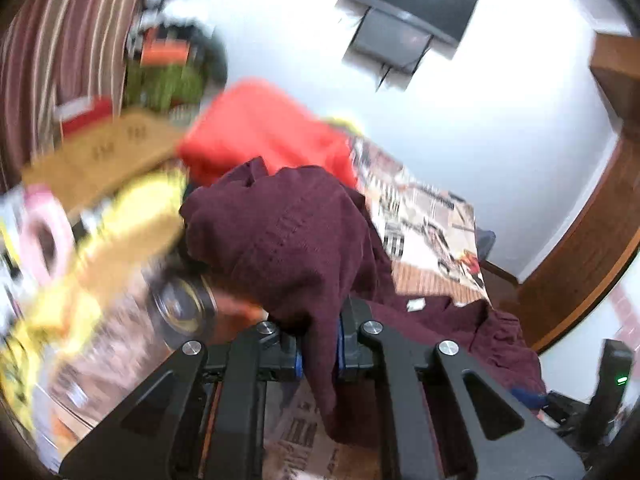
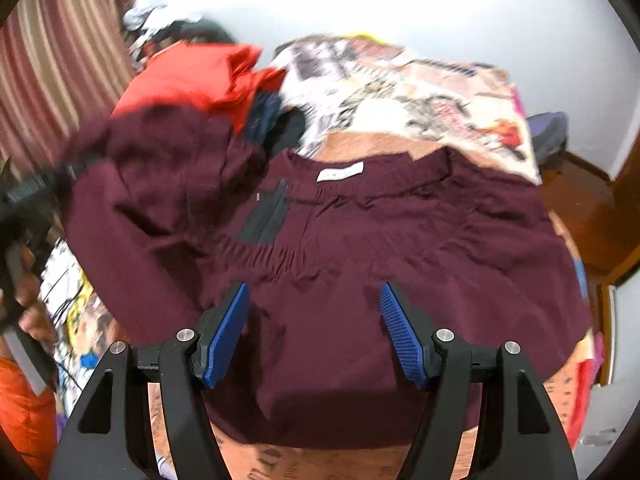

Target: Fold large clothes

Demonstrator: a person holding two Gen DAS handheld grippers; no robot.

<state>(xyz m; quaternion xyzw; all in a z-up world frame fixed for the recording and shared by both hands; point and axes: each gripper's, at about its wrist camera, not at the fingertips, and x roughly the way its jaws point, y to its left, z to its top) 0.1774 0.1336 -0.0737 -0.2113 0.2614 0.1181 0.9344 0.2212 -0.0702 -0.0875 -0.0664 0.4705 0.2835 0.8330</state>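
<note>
Maroon garment (image 2: pixel 360 272) lies spread over the near part of a bed covered by a printed bedsheet (image 2: pixel 420 92), its neck opening and white label (image 2: pixel 340 171) toward the far side and a dark chest pocket (image 2: pixel 266 216) just left of the label. The left part of the garment is lifted off the bed and bunched up in a fold. The left claw (image 1: pixel 320 350) is pressed together on that raised cloth: in the left wrist view the maroon fabric (image 1: pixel 288 240) runs between the blue pads and hangs below them, with the rest trailing down to the right onto the bed. The right claw (image 2: pixel 314 332) is spread, its blue pads (image 2: pixel 226 332) standing apart over the near middle of the garment, with nothing pinched between them. An orange-red garment (image 2: pixel 192 76) lies in a heap at the far left, touching the raised maroon fold. A striped curtain (image 2: pixel 52 80) hangs at the far left. A dark screen (image 1: pixel 412 4) is mounted on the white wall beyond the bed. The left wrist view is heavily blurred on its left side.
</note>
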